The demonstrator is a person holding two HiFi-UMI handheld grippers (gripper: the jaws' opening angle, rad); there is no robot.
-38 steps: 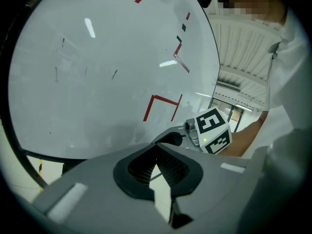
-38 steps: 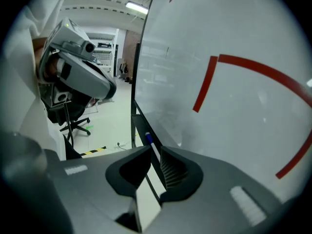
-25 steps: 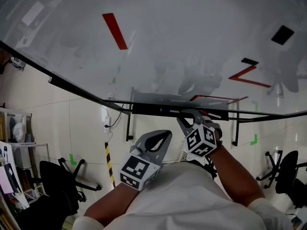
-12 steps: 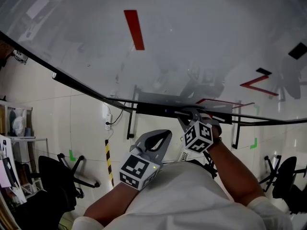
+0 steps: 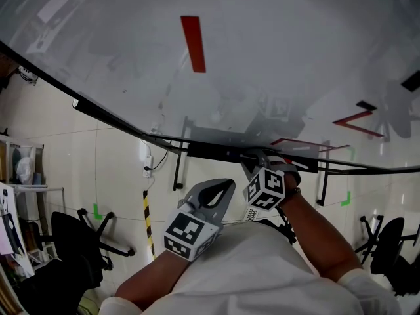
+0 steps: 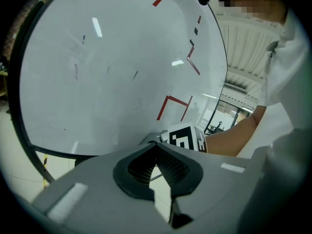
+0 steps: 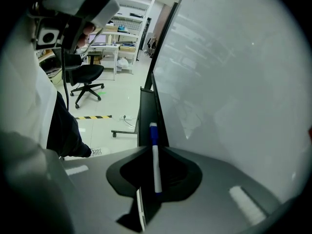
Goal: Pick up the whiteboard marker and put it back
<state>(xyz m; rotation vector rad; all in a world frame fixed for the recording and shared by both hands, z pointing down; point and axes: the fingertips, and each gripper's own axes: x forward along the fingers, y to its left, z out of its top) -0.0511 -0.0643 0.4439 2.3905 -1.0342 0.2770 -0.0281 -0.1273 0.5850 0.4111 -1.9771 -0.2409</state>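
A white whiteboard marker [image 7: 156,165] with a blue cap lies lengthwise between the jaws of my right gripper [image 7: 155,179], which is shut on it. Its capped end points along the black tray [image 7: 145,116] under the whiteboard [image 7: 234,72]. In the head view the right gripper [image 5: 252,157] is at that tray [image 5: 216,151], and the marker is hidden behind it. My left gripper [image 5: 220,189] hangs shut and empty below the tray, close to my body. In the left gripper view [image 6: 157,162] its jaws meet in front of the whiteboard [image 6: 122,72].
The whiteboard [image 5: 262,58] carries red and black tape marks. Below it are the board's stand legs [image 5: 177,172], a power strip [image 5: 146,159], yellow-black floor tape [image 5: 148,222], office chairs [image 5: 79,241] [image 5: 387,241] and a shelf [image 5: 20,176] at the left. Desks and a chair [image 7: 83,74] stand farther off.
My right gripper has slid a little to the left along the tray with the marker in it. The head view has shifted. The left gripper has stayed still.
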